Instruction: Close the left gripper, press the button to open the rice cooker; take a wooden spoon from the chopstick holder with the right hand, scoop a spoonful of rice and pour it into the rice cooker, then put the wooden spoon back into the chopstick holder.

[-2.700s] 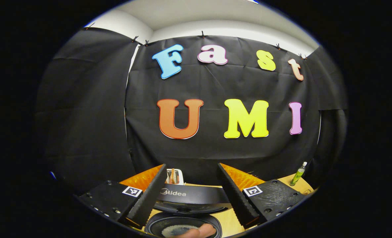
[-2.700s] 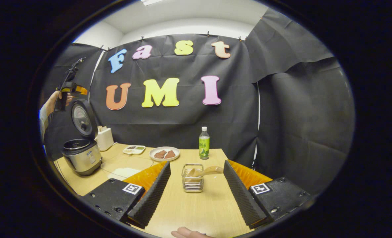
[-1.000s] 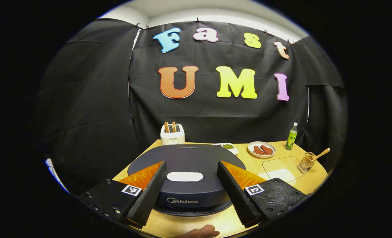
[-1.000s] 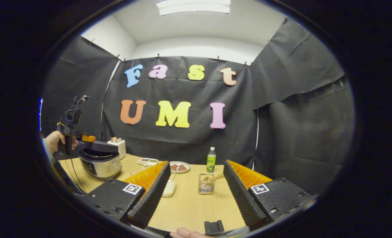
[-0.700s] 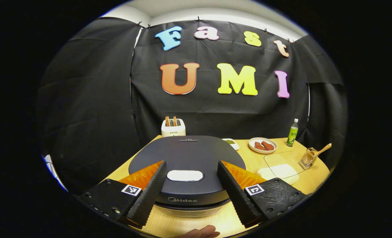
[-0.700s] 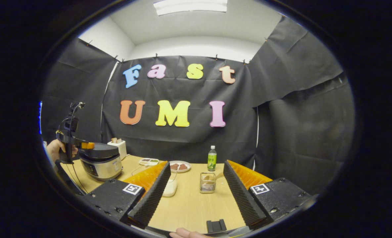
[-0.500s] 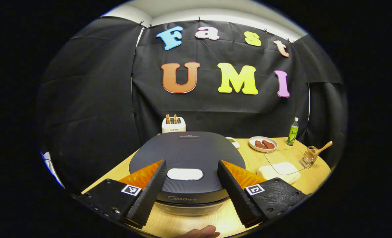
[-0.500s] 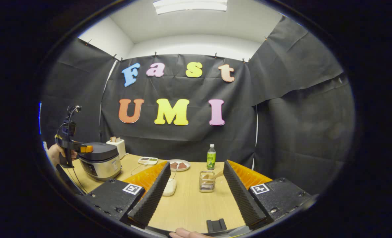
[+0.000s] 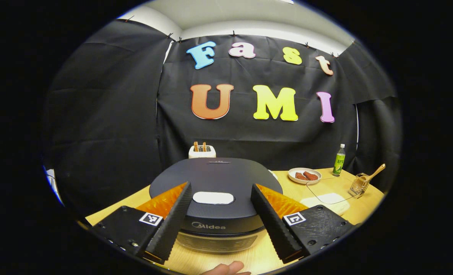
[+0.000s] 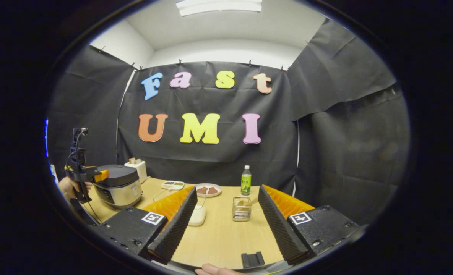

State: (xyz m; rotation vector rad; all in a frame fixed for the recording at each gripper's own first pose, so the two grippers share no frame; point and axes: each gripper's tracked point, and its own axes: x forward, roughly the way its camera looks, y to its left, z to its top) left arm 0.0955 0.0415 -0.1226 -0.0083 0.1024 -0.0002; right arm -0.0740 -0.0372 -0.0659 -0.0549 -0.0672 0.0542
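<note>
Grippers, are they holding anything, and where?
Nothing. The left gripper is open over the cooker lid; the right gripper is open above the table.
</note>
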